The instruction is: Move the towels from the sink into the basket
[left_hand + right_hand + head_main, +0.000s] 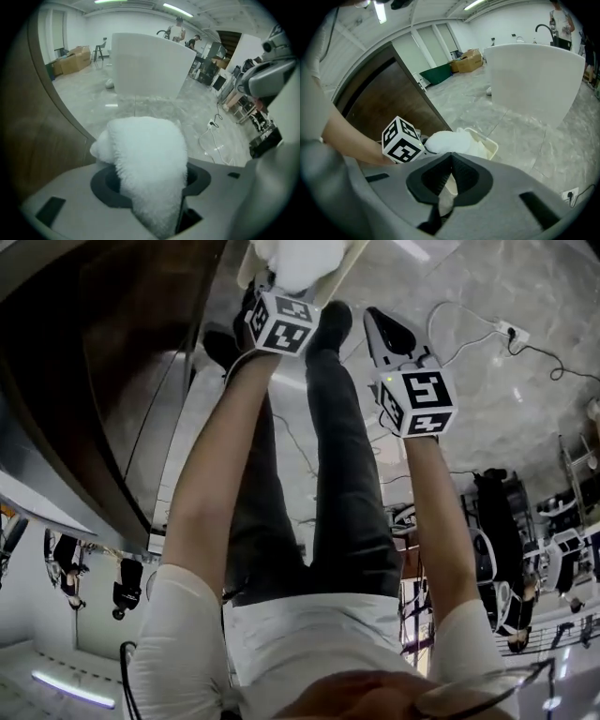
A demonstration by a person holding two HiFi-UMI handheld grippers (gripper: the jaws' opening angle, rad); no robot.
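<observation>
locate the towel [145, 168]: white, fluffy, bunched between the jaws of the left tool [274, 285] and filling their gap. read the left tool as closed on it at a middling width, pointing steeply down. note the towel hanging directly over the basket [490, 147], at or just above its rim. note also pale folds inside the basket; cannot tell whether earlier towels or a liner. find the basket on the floor [487, 296], just beside a dark brown panel [389, 108]. read the right tool [450, 157] as narrow, tips together, gripping nothing; take the pale strip behind the tips for basket seen through the gap. find it near the left tool, on the side away from the panel. judge the task as mid-delivery: one towel brought to the basket, not yet let go. see no sink clearly in any view, so leave the count of remaining towels open. next, by judgement: widen the left tool, drop the towel in, go back for the rest.
</observation>
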